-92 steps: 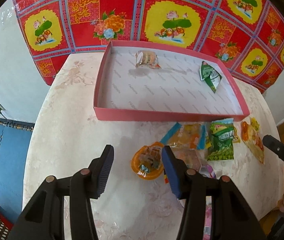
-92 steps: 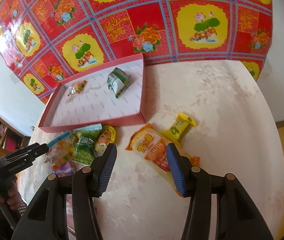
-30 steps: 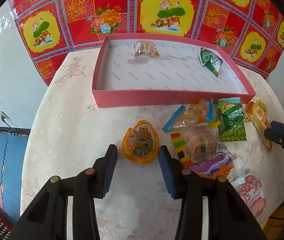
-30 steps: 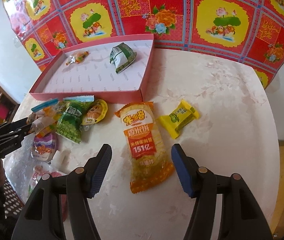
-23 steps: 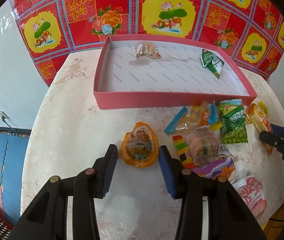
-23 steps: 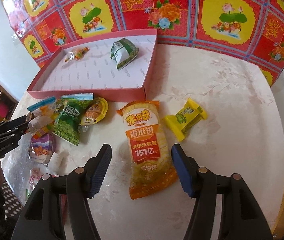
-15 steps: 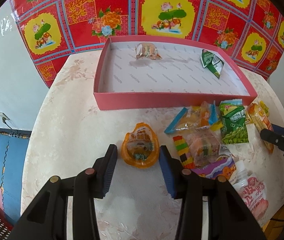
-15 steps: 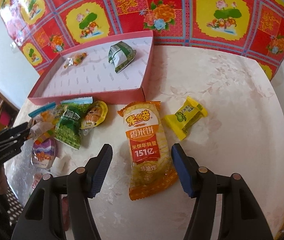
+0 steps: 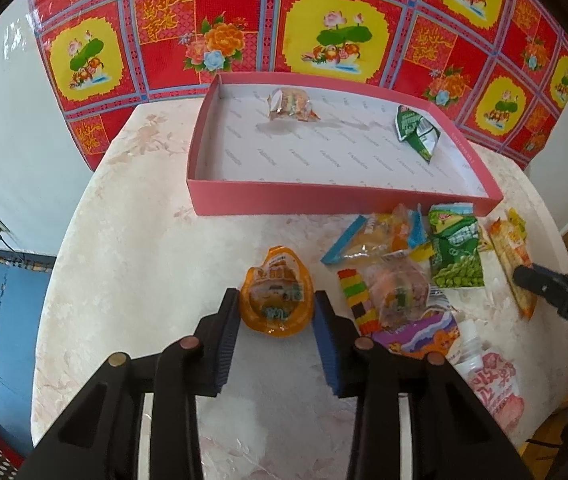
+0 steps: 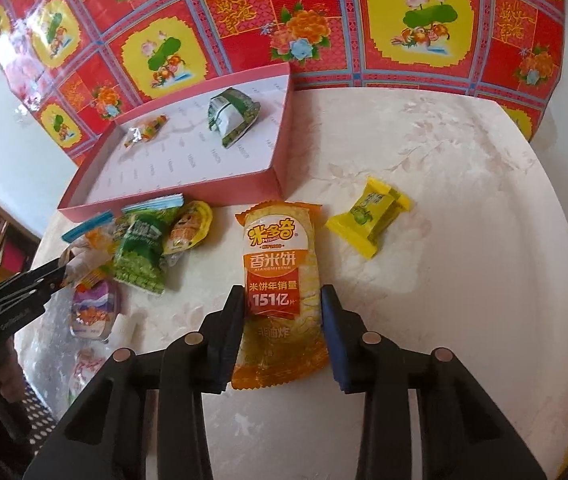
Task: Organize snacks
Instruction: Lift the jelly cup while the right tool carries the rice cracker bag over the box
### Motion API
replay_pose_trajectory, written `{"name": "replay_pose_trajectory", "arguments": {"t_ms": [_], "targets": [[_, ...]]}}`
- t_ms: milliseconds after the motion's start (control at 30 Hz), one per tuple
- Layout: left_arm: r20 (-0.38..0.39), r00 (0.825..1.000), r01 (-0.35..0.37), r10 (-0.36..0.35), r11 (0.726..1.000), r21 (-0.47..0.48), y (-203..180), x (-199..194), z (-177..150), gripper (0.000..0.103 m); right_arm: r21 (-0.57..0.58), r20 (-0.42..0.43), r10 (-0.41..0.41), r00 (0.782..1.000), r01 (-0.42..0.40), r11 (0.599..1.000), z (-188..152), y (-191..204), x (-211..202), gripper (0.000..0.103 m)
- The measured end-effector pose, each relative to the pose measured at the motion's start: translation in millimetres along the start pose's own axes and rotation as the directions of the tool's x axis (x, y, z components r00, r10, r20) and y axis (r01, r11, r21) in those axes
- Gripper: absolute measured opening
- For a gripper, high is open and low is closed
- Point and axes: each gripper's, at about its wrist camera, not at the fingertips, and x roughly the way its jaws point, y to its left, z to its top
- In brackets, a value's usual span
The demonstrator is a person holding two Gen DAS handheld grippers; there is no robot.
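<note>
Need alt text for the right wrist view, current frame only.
The right gripper has its jaws closing on a long orange rice-cracker packet lying on a cream table, both pads against its sides. A yellow candy lies to the right, a snack pile to the left, and behind sits a pink tray holding two snacks.

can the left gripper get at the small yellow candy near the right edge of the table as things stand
Probably not: the left gripper is shut on the orange jelly cup, and the yellow candy lies beyond the right gripper and its rice cracker pack.

Bright daylight, sharp focus, fisheye-bent dark corners
</note>
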Motion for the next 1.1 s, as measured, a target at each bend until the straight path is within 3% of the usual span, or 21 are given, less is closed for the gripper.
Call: {"name": "replay_pose_trajectory", "arguments": {"t_ms": [633,1100], "targets": [[0.073,0.997,0.011,-0.01,1.0,-0.004,-2,-40,9,0.038,-0.023,0.079,0.033,0.996,-0.032,0.999,7,15,-40,0.038],[0.117,0.993,-0.011,0.01,1.0,0.011,-11,-62,48,0.038,-0.085,0.133,0.058,0.989,-0.046,0.995,43,32,-68,0.038]]}}
